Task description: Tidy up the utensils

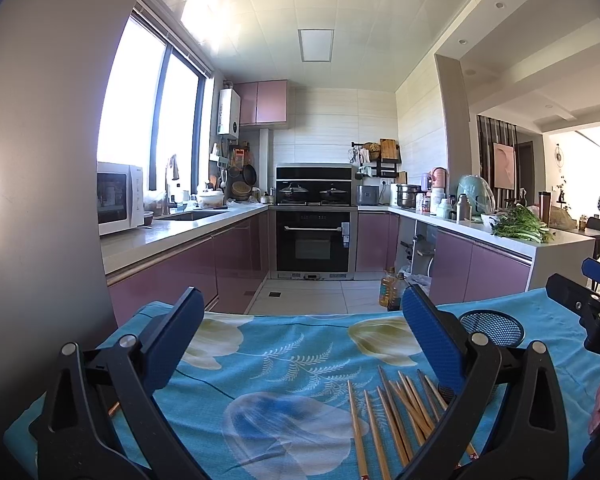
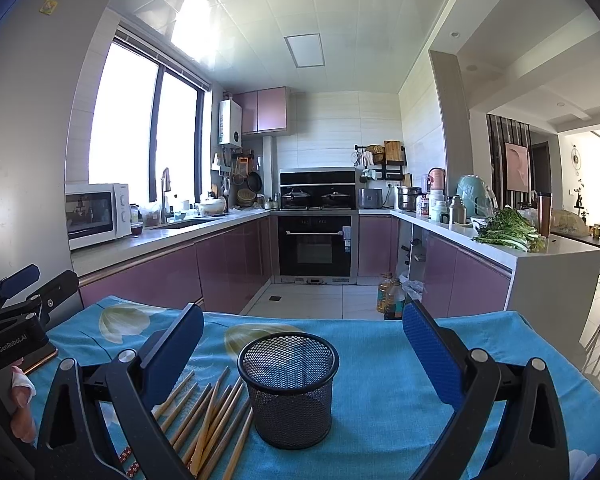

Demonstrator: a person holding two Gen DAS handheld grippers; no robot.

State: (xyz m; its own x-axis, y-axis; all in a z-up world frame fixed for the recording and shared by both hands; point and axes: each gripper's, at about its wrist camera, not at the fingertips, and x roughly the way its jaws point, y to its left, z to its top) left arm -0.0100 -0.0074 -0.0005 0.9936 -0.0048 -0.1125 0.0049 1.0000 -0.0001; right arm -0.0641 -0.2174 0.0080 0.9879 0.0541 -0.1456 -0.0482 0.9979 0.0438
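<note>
Hovering hand-held grippers: the left hand-held gripper (image 1: 302, 338) and the right hand-held gripper (image 2: 304, 354) both hang above the bench (image 2: 380, 360), jaws spread wide, nothing between the blue pads
Chopsticks: a loose fan of wooden chopsticks (image 2: 208, 420) lies flat on the floral blue cloth (image 1: 260, 360), near the front edge, just beside the cup on its left; in the left wrist view they sit under the right finger of the left hand-held gripper
Cup: a black mesh cup (image 2: 289, 390) stands upright near the middle of the bench, between the right hand-held gripper's fingers in its view, nothing seen inside
In the way: the cup's wall stands right against the nearest chopsticks; each hand-held gripper shows at the edge of the other's view, close alongside
Hand: fingers of a hand (image 2: 22, 404) show at the left edge of the right wrist view
Edges: the far edge of the bench drops to a tiled floor, with oil bottles (image 2: 390, 294) just beyond it
Open room: bare cloth lies right of the cup and across the left half of the bench
Surroundings: a microwave (image 2: 96, 214), oven (image 2: 315, 245) and leafy greens (image 2: 508, 230) sit well apart, on the kitchen counters
</note>
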